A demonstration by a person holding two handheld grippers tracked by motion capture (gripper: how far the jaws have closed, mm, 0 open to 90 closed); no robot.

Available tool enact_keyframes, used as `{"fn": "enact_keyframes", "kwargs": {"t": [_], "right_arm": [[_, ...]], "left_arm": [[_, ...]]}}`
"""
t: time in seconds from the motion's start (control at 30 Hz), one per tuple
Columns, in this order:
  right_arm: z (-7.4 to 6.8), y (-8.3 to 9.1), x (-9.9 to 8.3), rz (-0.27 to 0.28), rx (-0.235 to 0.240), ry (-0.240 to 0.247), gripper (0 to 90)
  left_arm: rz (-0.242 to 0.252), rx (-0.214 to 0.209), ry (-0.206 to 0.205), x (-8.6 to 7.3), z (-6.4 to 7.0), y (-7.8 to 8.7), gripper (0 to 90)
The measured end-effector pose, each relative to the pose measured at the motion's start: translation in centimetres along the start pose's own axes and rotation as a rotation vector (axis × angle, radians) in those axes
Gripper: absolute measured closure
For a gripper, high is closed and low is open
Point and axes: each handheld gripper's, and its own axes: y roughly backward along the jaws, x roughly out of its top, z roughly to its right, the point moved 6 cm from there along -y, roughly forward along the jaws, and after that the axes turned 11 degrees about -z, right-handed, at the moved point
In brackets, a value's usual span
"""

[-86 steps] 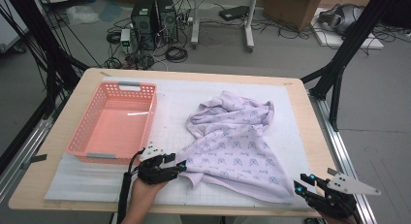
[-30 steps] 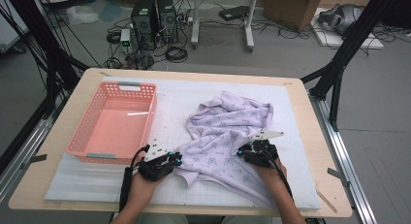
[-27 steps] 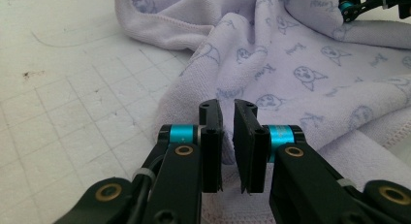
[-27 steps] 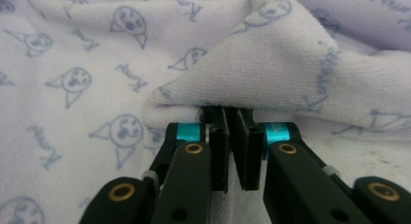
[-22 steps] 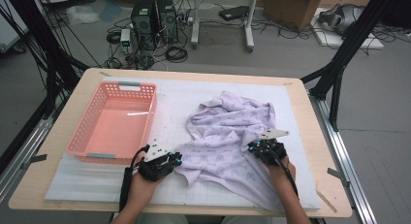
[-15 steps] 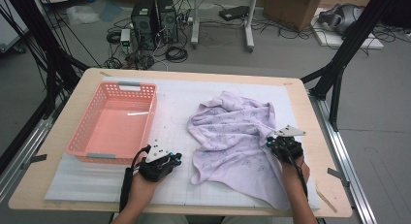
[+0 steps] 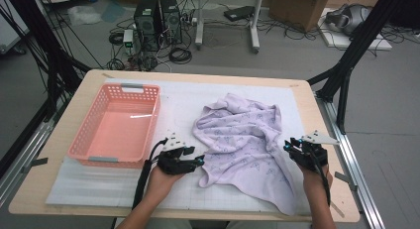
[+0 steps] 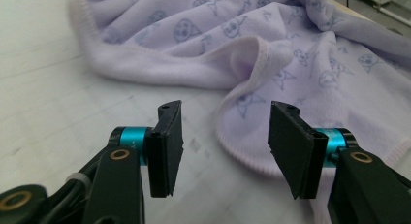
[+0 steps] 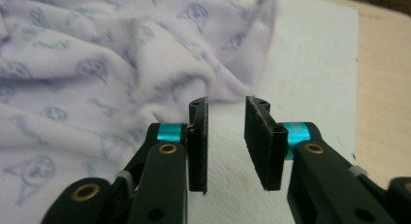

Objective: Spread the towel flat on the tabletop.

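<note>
A pale lilac towel [image 7: 245,142] printed with small blue-grey faces is lying rumpled on the white mat [image 7: 99,182], to the right of the pink basket [image 7: 117,127], its folds bunching toward the far side and its stitched hem curling along the near edge. The left gripper [image 7: 197,163] is sitting just beside the towel's near left corner with its jaws apart and holding nothing. The right gripper [image 7: 288,145] is resting at the towel's right edge, jaws also apart and gripping nothing.
</note>
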Motion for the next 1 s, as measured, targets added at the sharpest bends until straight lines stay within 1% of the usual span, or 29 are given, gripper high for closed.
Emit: {"fn": "enact_keyframes", "kwargs": {"t": [0.03,0.1,0.17,0.2,0.23,0.27,0.3,0.33,0.37,0.4,0.43,0.47,0.5,0.53,0.57,0.6,0.63,0.67,0.7,0.73,0.77,0.87,0.93,0.97,1.0], "right_arm": [[0.3,-0.1,-0.3,-0.008,0.000,-0.011,71.5],[0.8,-0.3,-0.8,-0.018,0.005,-0.021,71.5],[1.0,-0.4,-1.1,-0.020,0.019,-0.033,70.9],[1.1,-0.5,-1.1,-0.019,0.026,-0.034,70.8],[1.0,-0.6,-1.2,-0.021,0.040,-0.035,70.0],[0.9,-0.7,-1.2,-0.022,0.053,-0.036,69.4],[0.8,-0.9,-1.3,-0.026,0.062,-0.032,68.9],[0.8,-1.0,-1.4,-0.032,0.069,-0.024,68.7],[0.7,-1.2,-1.5,-0.039,0.075,-0.022,68.6],[0.7,-1.2,-1.5,-0.043,0.072,-0.021,68.7],[0.7,-1.3,-1.6,-0.044,0.071,-0.026,68.7],[0.8,-1.3,-1.6,-0.044,0.071,-0.032,68.7],[0.9,-1.2,-1.6,-0.041,0.063,-0.035,68.7],[1.1,-1.2,-1.6,-0.039,0.056,-0.053,68.6],[1.2,-1.2,-1.6,-0.035,0.058,-0.075,68.6],[1.2,-1.2,-1.6,-0.031,0.063,-0.089,68.3],[1.1,-1.2,-1.5,-0.024,0.078,-0.088,68.1],[0.8,-1.4,-1.4,-0.025,0.105,-0.092,67.4],[0.2,-1.5,-1.2,-0.020,0.141,-0.088,66.4],[-0.5,-1.8,-1.0,-0.014,0.184,-0.080,66.0],[-1.3,-2.1,-0.8,-0.022,0.217,-0.067,65.7],[-3.2,-3.0,-0.2,-0.051,0.230,-0.010,65.6],[-4.3,-3.7,0.2,-0.068,0.261,0.002,66.3],[-4.9,-4.0,0.4,-0.075,0.276,0.017,66.4],[-5.3,-4.2,0.5,-0.084,0.284,0.021,66.3]], "left_arm": [[0.006,-0.005,-0.008,0.5,0.2,-0.6,44.5],[-0.048,0.005,-0.023,1.2,0.5,-2.1,43.3],[-0.055,0.011,-0.024,1.7,0.7,-3.3,42.4],[-0.069,0.021,-0.028,1.9,0.7,-3.9,42.8],[-0.094,0.026,-0.037,1.9,0.7,-4.4,45.6],[-0.117,0.042,-0.062,1.7,0.7,-4.7,55.2],[-0.124,0.074,-0.081,1.7,0.6,-4.8,73.1],[-0.123,0.083,-0.079,1.7,0.4,-4.6,83.5],[-0.121,0.112,-0.075,1.8,0.1,-4.2,87.2],[-0.108,0.141,-0.070,1.8,-0.3,-3.7,87.4],[-0.097,0.160,-0.058,1.7,-0.8,-3.0,87.4],[-0.086,0.179,-0.040,1.6,-1.4,-2.2,87.4],[-0.065,0.195,-0.018,1.4,-1.9,-1.5,87.4],[-0.059,0.208,-0.006,1.1,-2.4,-0.8,87.4],[-0.050,0.221,-0.002,0.8,-2.9,-0.3,87.4],[-0.041,0.230,0.011,0.5,-3.3,0.2,87.4],[-0.042,0.229,0.020,0.0,-3.6,0.6,87.3],[-0.053,0.227,0.025,-0.5,-3.9,0.8,87.3],[-0.052,0.219,0.031,-0.9,-4.1,0.9,87.2],[-0.052,0.216,0.039,-1.3,-4.1,1.0,87.1],[-0.053,0.211,0.043,-1.5,-4.2,1.0,87.0],[-0.037,0.207,0.043,-1.5,-4.0,1.1,87.0],[-0.038,0.205,0.040,-1.5,-4.0,1.0,87.0],[-0.037,0.203,0.041,-1.5,-4.0,1.0,86.9],[-0.039,0.201,0.033,-1.6,-4.0,1.0,86.8]]}}
